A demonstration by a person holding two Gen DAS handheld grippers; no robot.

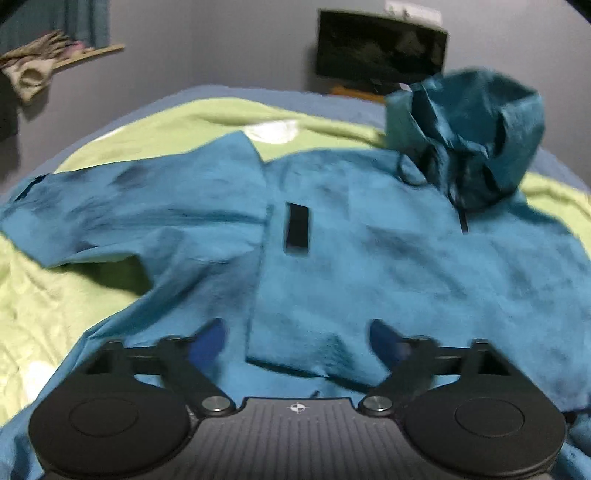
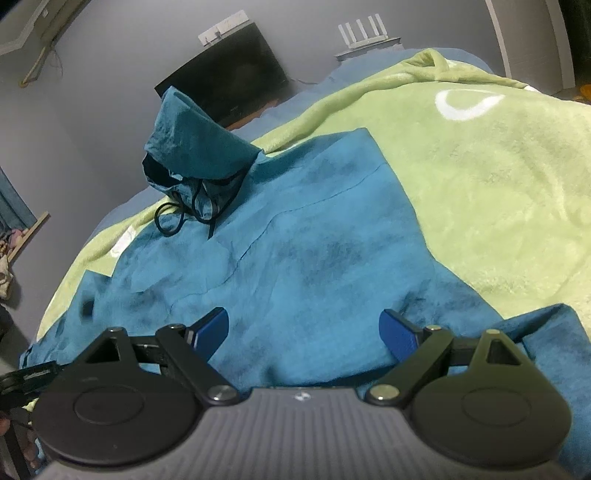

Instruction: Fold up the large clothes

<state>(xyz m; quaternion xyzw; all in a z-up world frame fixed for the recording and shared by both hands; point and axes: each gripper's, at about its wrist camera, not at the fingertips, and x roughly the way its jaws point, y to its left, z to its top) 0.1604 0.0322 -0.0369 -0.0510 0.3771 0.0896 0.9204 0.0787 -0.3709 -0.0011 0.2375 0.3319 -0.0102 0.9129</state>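
Observation:
A large teal hooded jacket (image 1: 369, 251) lies spread on a green blanket (image 1: 44, 302). Its hood (image 1: 476, 129) stands bunched up at the far end, with black drawstrings (image 2: 177, 218) trailing from it. One sleeve (image 1: 129, 214) is folded across the body, and a black patch (image 1: 295, 229) shows near the chest. My left gripper (image 1: 297, 341) hovers open over the jacket's lower part, nothing between its blue pads. In the right wrist view the same jacket (image 2: 314, 251) fills the middle. My right gripper (image 2: 303, 332) is open just above the cloth, holding nothing.
The green blanket (image 2: 498, 177) covers a bed with a blue sheet (image 1: 229, 92) at its far edge. A dark screen (image 1: 376, 51) stands against the grey wall behind. Clothes hang on a shelf (image 1: 33, 66) at the far left. A white router (image 2: 364, 35) sits at the back.

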